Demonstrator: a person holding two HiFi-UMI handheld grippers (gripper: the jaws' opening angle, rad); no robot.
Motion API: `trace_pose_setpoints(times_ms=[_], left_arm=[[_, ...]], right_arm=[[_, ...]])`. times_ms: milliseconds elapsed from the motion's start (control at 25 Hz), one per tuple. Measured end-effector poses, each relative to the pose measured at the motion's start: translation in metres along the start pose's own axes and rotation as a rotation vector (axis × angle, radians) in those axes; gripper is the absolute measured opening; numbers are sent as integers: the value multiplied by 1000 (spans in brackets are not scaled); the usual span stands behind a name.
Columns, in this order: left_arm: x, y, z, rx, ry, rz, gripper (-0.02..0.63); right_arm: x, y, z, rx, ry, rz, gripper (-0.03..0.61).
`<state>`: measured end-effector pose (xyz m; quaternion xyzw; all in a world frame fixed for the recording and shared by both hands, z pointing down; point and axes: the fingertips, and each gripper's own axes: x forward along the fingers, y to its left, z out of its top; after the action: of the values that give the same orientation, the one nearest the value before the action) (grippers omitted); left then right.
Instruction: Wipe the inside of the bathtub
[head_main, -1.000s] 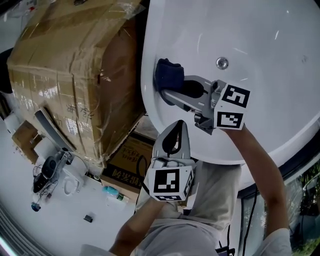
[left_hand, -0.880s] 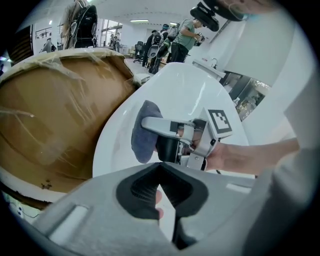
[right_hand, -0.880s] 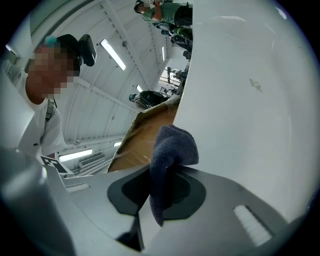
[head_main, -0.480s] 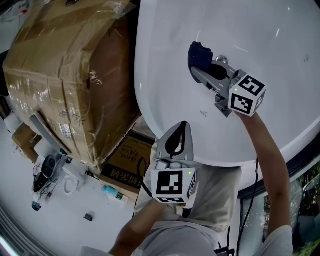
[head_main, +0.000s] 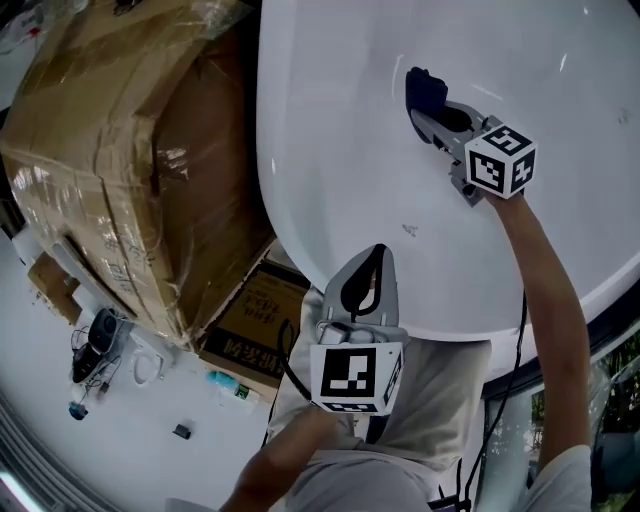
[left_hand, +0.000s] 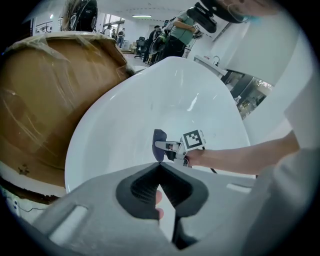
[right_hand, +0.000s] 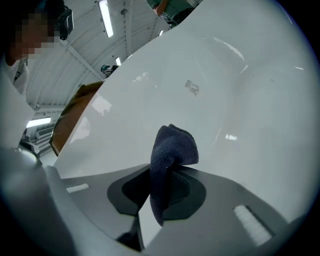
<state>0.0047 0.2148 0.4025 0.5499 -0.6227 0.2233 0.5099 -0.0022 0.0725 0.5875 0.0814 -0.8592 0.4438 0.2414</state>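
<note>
Here the right tool (head_main: 428, 108) is clamped on a dark cloth (head_main: 420, 86) held against the inside of the bathtub (head_main: 330, 150); the left tool (head_main: 374, 255) is closed, empty.

A glossy white oval bathtub (head_main: 340, 150) fills the far and right part of the scene, its smooth inner wall curving down from a rounded rim at the near left. Light glints off the surface, which looks bare. A dark navy folded terry cloth (head_main: 424, 90) sits at the far right of the basin, well inside the rim. It is pinched between the jaws of the right gripper (head_main: 430, 104). Its bunched end bulges past the jaw tips and seems to press on the tub's wall.
</note>
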Motion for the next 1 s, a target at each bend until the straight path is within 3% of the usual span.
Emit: trace_pose_setpoints(times_ms=[240, 400, 600, 800, 1000], left_arm=[[9, -2, -7, -6, 19, -11, 2], [14, -1, -8, -26, 14, -10, 2], [23, 6, -2, -61, -9, 4, 2], [29, 8, -8, -74, 23, -2, 2], [38, 11, -14, -83, 59, -13, 2]], right_arm=[[22, -31, -22, -27, 67, -51, 48], [40, -48, -32, 28, 49, -51, 48], [59, -70, -64, 13, 155, -109, 46], [69, -80, -99, 79, 253, -128, 46], [79, -85, -128, 11, 388, -130, 46]])
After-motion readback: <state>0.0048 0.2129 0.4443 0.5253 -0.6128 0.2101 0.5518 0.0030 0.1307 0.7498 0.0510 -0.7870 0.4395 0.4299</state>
